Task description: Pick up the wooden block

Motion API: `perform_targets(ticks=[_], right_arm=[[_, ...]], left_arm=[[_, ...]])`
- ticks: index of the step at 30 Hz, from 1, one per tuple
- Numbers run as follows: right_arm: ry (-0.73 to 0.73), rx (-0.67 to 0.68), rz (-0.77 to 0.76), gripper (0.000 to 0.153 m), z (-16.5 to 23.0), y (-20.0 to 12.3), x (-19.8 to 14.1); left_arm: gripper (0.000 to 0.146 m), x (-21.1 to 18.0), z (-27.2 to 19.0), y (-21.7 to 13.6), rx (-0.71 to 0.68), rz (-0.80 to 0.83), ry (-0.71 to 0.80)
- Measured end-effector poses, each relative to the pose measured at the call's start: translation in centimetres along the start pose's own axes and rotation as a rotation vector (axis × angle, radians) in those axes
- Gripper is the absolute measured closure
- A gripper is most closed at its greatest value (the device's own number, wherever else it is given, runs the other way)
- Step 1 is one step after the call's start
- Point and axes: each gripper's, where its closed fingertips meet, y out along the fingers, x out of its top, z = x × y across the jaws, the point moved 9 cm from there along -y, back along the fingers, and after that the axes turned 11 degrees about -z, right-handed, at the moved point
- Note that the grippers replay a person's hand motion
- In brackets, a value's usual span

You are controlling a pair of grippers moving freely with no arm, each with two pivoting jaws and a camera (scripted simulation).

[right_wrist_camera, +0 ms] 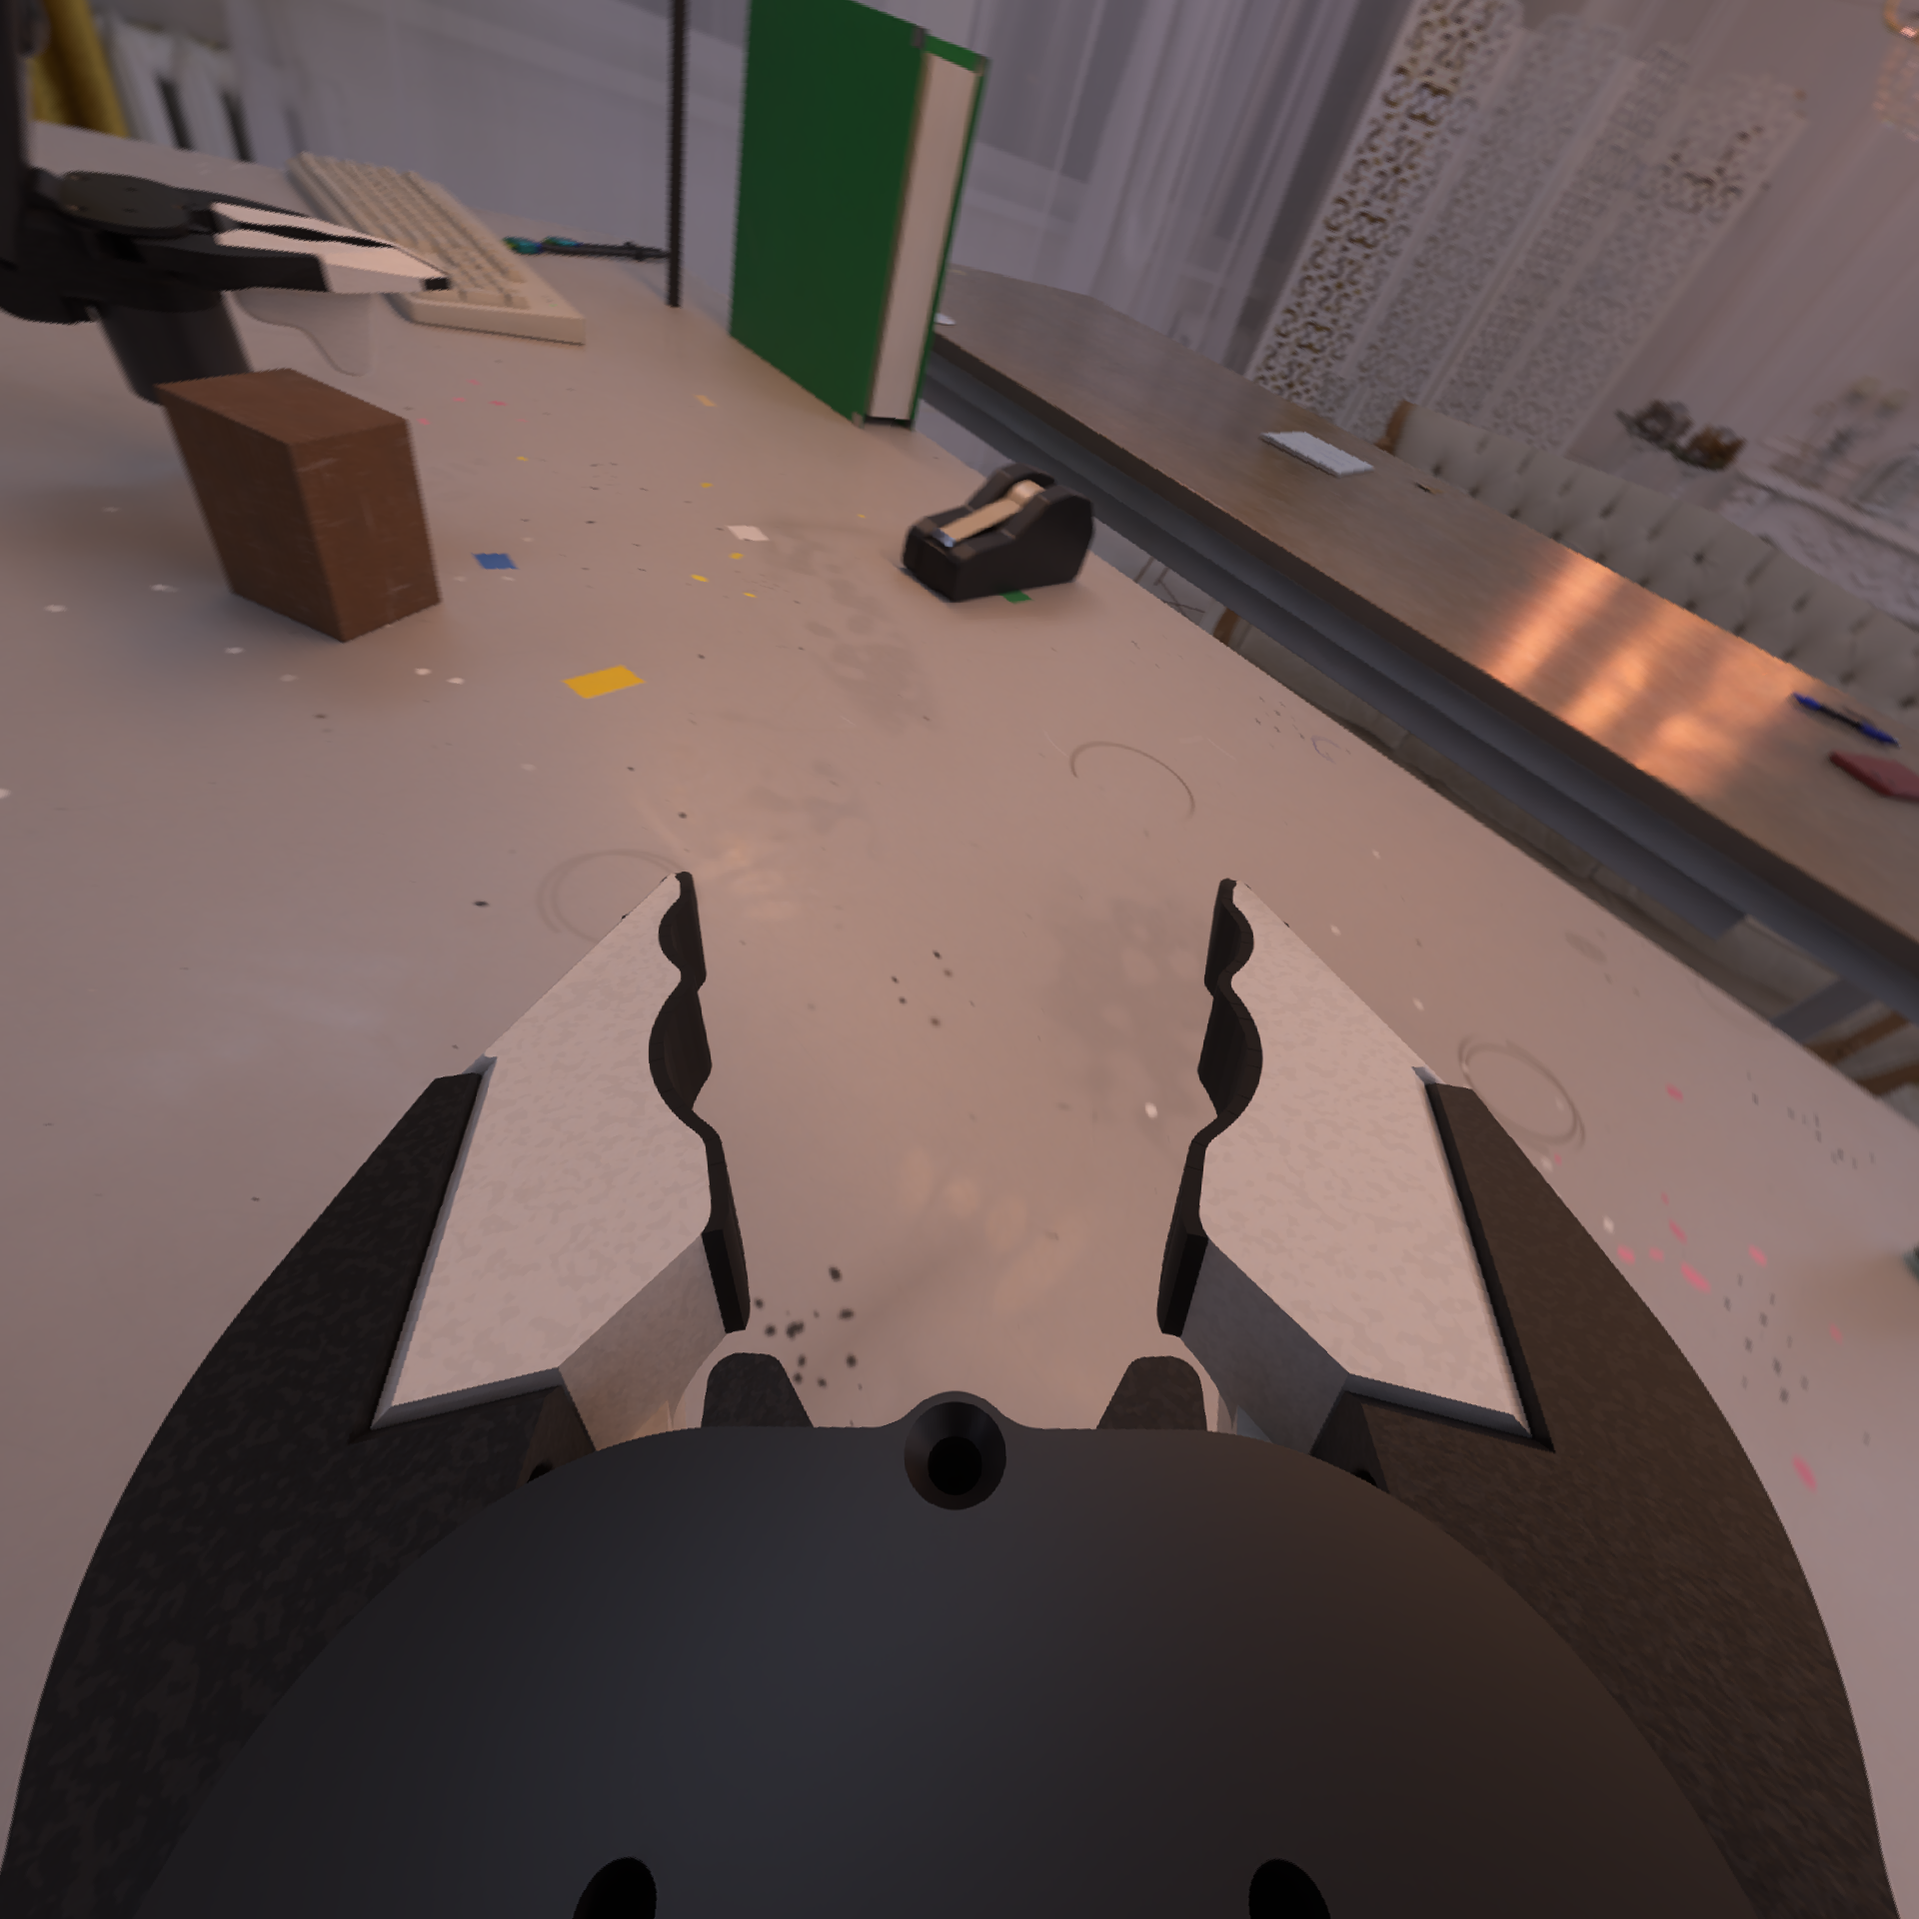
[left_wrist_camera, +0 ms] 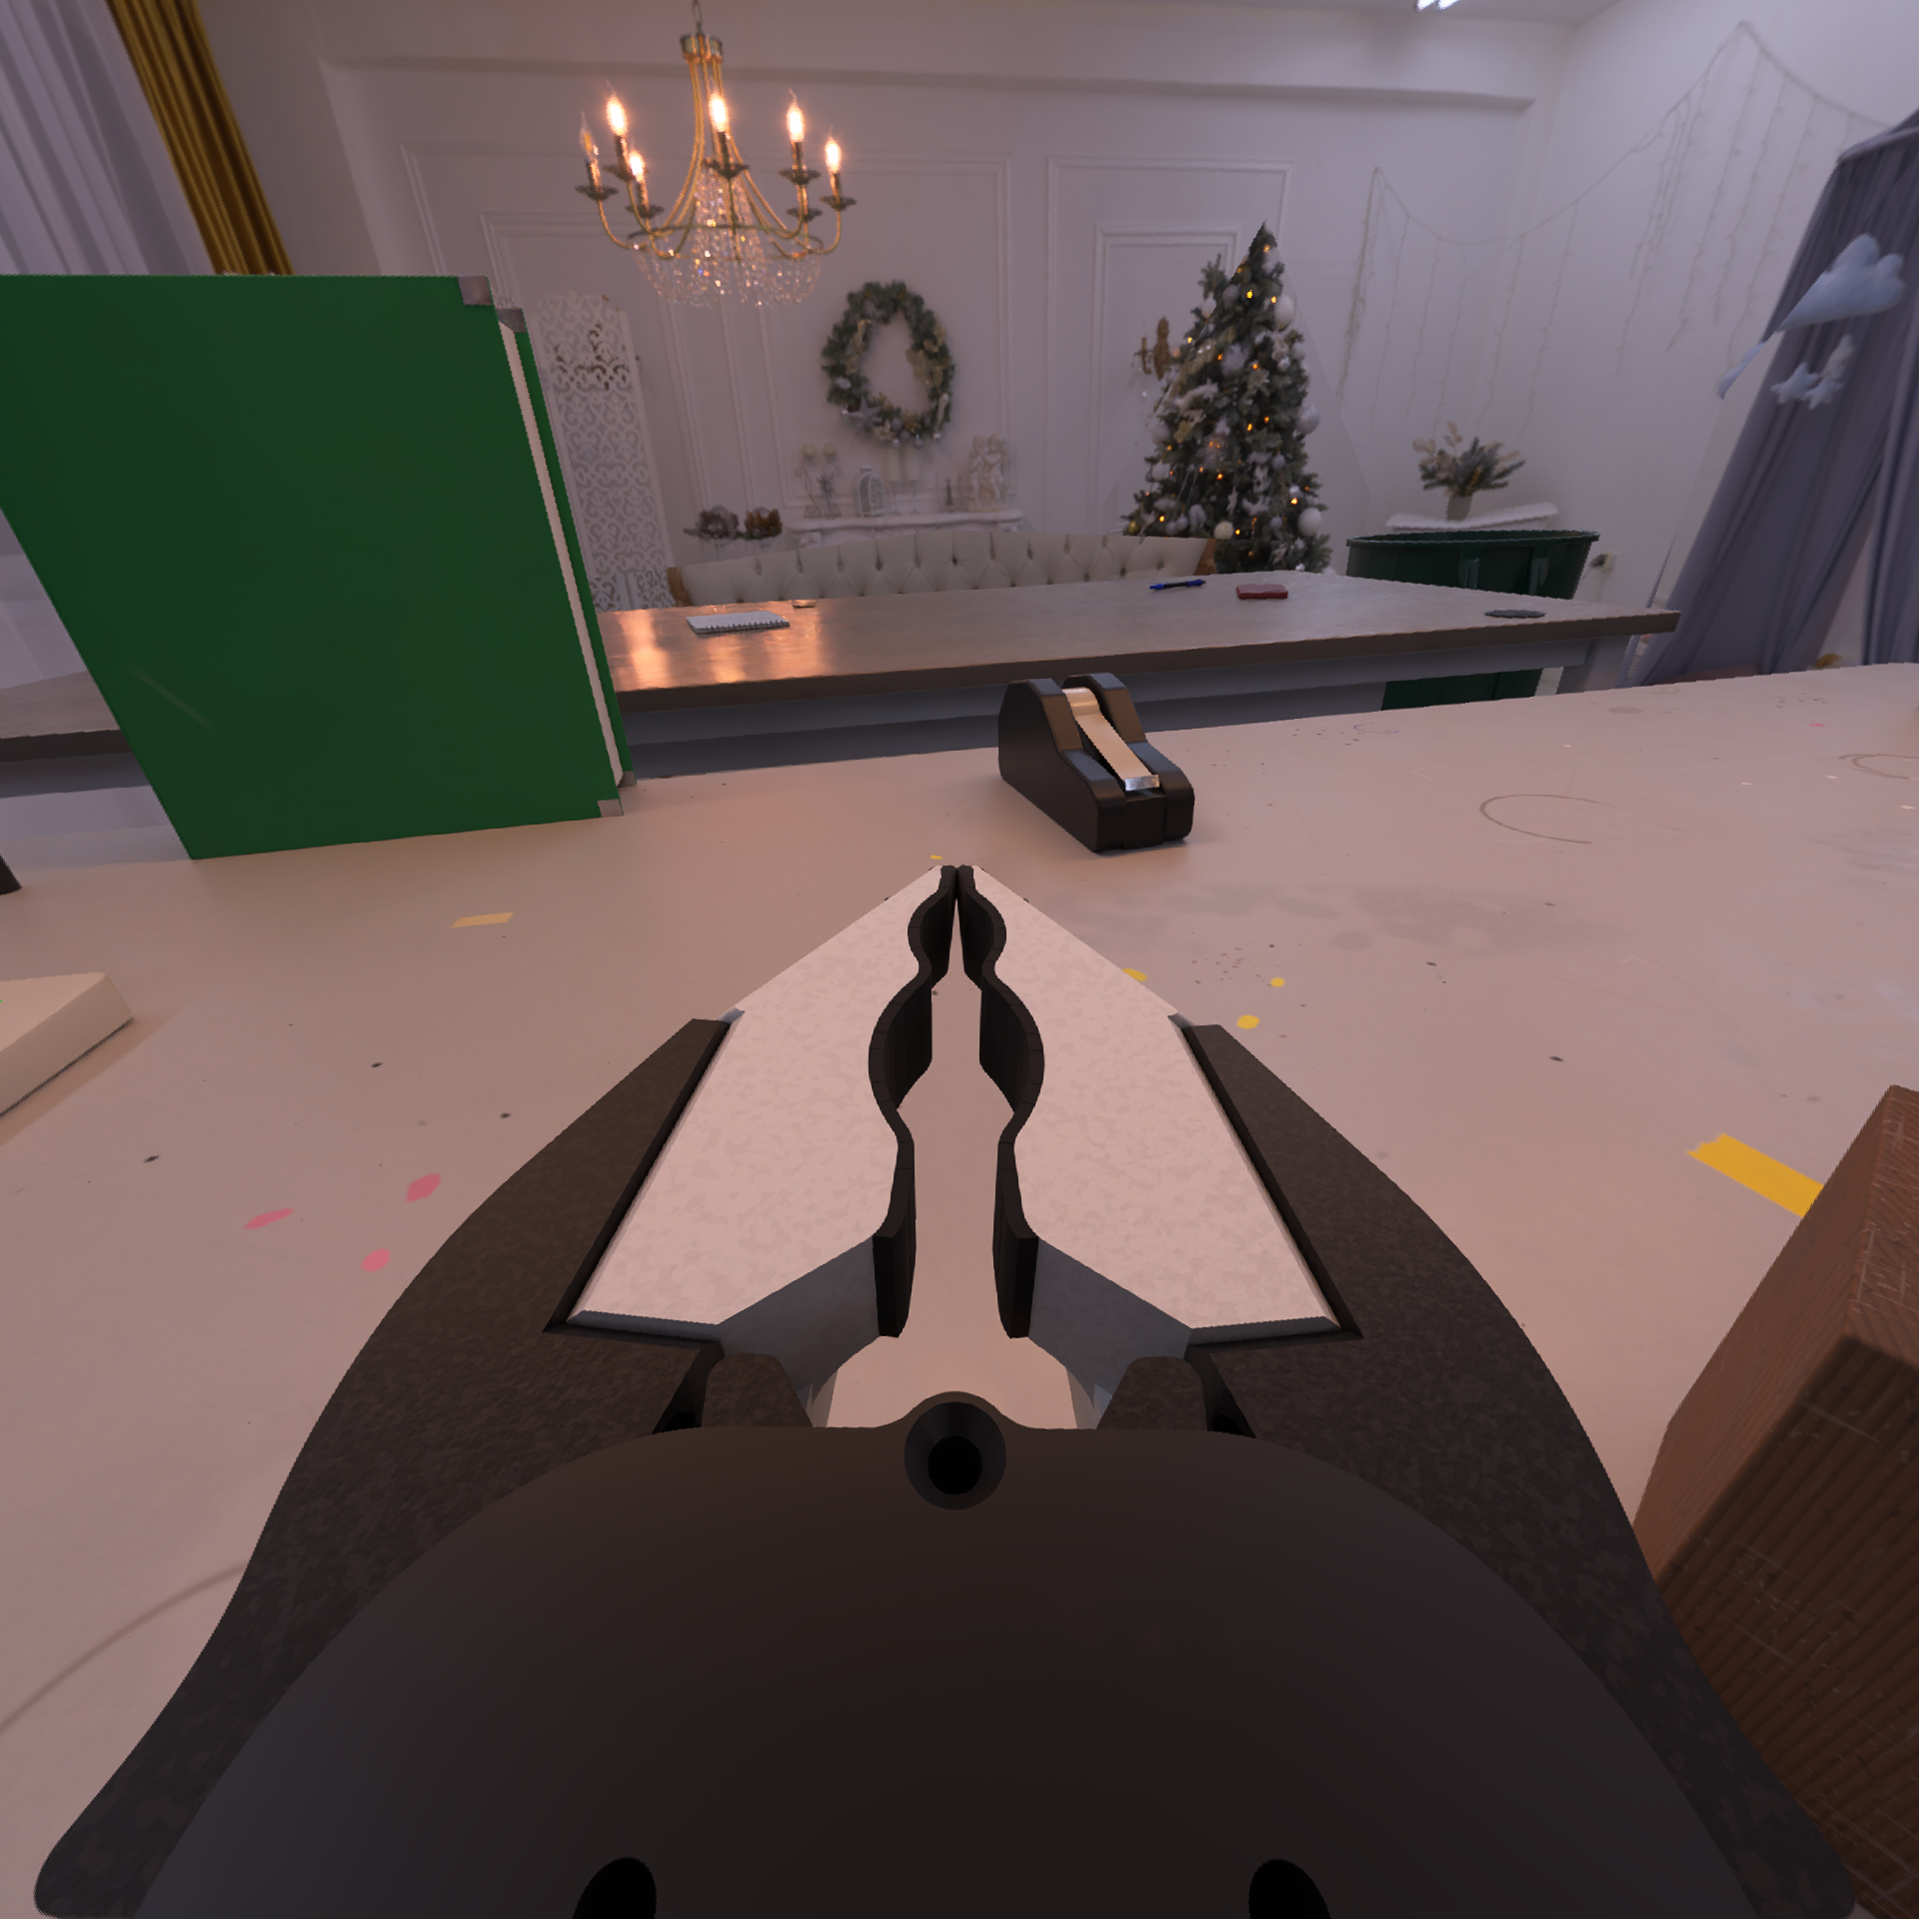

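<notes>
The wooden block (right_wrist_camera: 306,498) is a brown rectangular block standing on the pale table at the upper left of the right wrist view. It also shows at the right edge of the left wrist view (left_wrist_camera: 1807,1454), close beside my left gripper. My left gripper (left_wrist_camera: 955,872) is shut and empty, its tips touching, held over the table to the left of the block. It shows in the right wrist view (right_wrist_camera: 436,280) above and behind the block. My right gripper (right_wrist_camera: 953,888) is open and empty, well short of the block, pointing to its right.
A black tape dispenser (left_wrist_camera: 1096,763) sits ahead on the table, also in the right wrist view (right_wrist_camera: 1002,545). A green binder (left_wrist_camera: 301,561) stands upright at the far left edge. A beige keyboard (right_wrist_camera: 436,244) lies behind the block. A dark wooden table (right_wrist_camera: 1454,582) runs beyond.
</notes>
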Motion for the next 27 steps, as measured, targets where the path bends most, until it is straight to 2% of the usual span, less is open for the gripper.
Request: perform_targets(ticks=[3, 6, 11, 14, 20, 23, 27], right_arm=[[-0.049, 0.086, -0.010, 0.050, 1.5, 1.8, 3.1], [-0.107, 0.220, -0.016, 0.048, 4.3, 5.2, 6.5], [-0.180, 0.537, 0.068, 0.044, 10.6, 14.1, 11.3], [-0.279, 0.710, 0.195, 0.041, 14.8, 20.5, 12.9], [-0.477, 0.915, 0.514, 0.038, 22.0, 31.8, 12.0], [-0.603, 0.970, 0.680, 0.035, 24.6, 35.0, 9.9], [-0.658, 1.039, 0.814, 0.033, 26.6, 37.4, 7.6]], left_arm=[[0.146, 0.0, 0.0, -0.1, 0.002, 0.002, -0.003], [0.146, 0.0, 0.1, -0.2, 0.007, -0.002, -0.007], [0.146, 0.1, 0.3, -0.3, 0.015, -0.010, -0.012], [0.146, 0.1, 0.6, -0.3, 0.016, -0.014, -0.030], [0.146, 0.1, 1.4, -0.4, 0.032, -0.030, -0.082], [0.146, 0.1, 1.7, -0.5, 0.039, -0.041, -0.120], [0.146, 0.0, 1.8, -0.4, 0.035, -0.048, -0.158]])
